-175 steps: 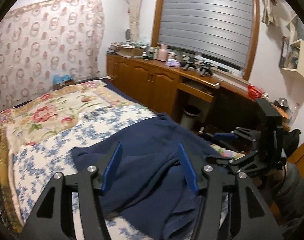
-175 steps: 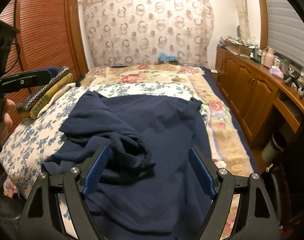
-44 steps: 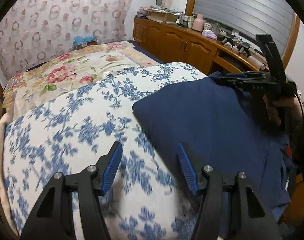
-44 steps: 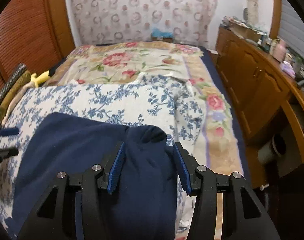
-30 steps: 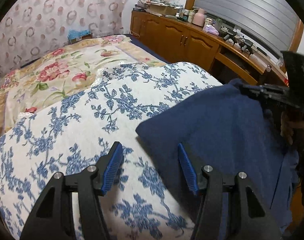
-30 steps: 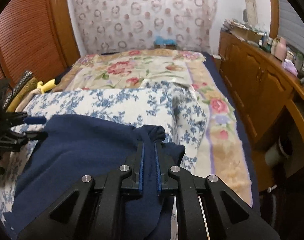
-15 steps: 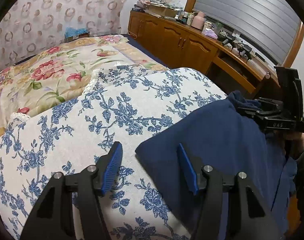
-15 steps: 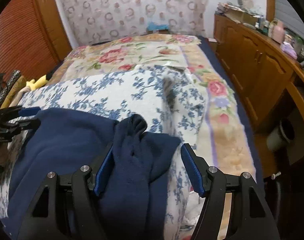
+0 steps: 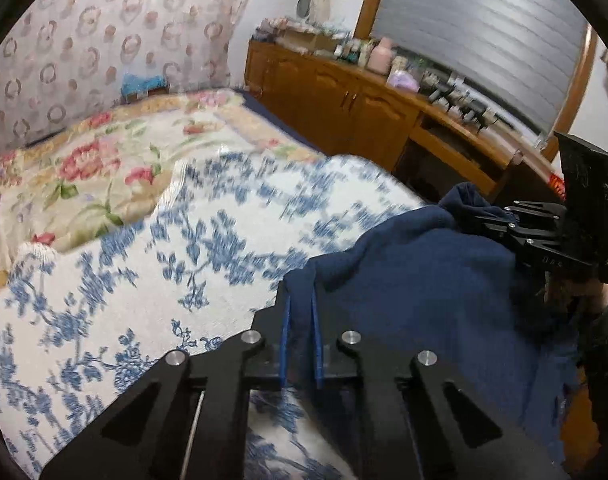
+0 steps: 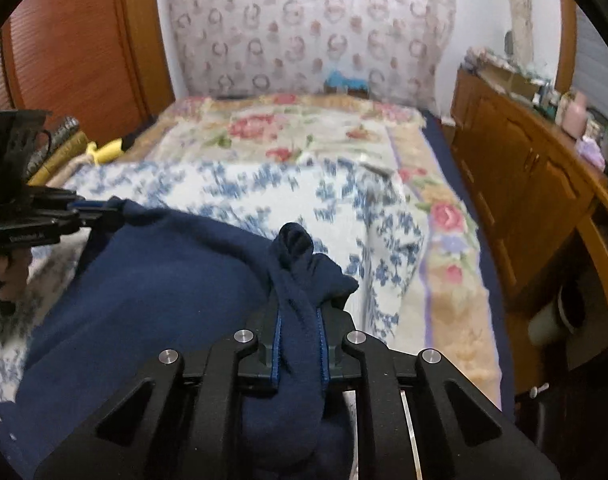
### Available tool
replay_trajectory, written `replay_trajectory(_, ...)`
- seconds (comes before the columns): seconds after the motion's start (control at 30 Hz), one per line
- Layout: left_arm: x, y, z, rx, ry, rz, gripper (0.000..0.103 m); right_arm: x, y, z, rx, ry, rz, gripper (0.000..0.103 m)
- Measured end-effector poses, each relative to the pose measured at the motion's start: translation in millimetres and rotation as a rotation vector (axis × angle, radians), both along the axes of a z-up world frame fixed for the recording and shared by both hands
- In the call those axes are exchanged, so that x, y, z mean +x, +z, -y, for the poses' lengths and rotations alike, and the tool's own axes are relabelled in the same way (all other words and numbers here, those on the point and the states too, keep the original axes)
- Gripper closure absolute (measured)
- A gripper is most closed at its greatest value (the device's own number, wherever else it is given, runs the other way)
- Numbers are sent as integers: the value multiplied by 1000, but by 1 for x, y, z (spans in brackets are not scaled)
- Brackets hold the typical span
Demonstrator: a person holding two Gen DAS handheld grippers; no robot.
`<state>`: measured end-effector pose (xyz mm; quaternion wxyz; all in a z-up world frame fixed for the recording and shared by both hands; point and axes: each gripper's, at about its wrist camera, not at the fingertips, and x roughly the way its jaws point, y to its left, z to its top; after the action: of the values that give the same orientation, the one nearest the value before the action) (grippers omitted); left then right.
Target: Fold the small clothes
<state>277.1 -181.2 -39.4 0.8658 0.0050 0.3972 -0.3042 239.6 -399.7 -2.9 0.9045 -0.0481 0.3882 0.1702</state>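
Now both claws are closing on the navy garment [image 10: 144,300], which lies on the blue-flowered quilt [image 9: 144,280]. The left gripper [image 9: 300,312] pinches only a thin corner; the right gripper [image 10: 298,320] clamps a thick bunched wad. That thin corner may slip free, or the wad fold in crooked.

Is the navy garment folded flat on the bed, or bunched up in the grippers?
Bunched, not folded. The navy garment drapes between the left gripper and right gripper, whose jaws are closing on gathered fabric above the blue floral quilt.
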Motion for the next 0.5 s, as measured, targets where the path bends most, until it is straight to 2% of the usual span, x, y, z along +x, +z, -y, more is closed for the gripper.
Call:
replay_trajectory(0.1,-20,30,-5,-34,-6,68,97,-17,32,0,42,1,90,93)
replay_trajectory(0.23,-52,80,-21,-90,-2,170,97,-46,81,-11,40,8,213,93)
replay_trajectory(0.5,-136,188,-79,-168,59,417,97,-112,181,-36,101,56,462,93)
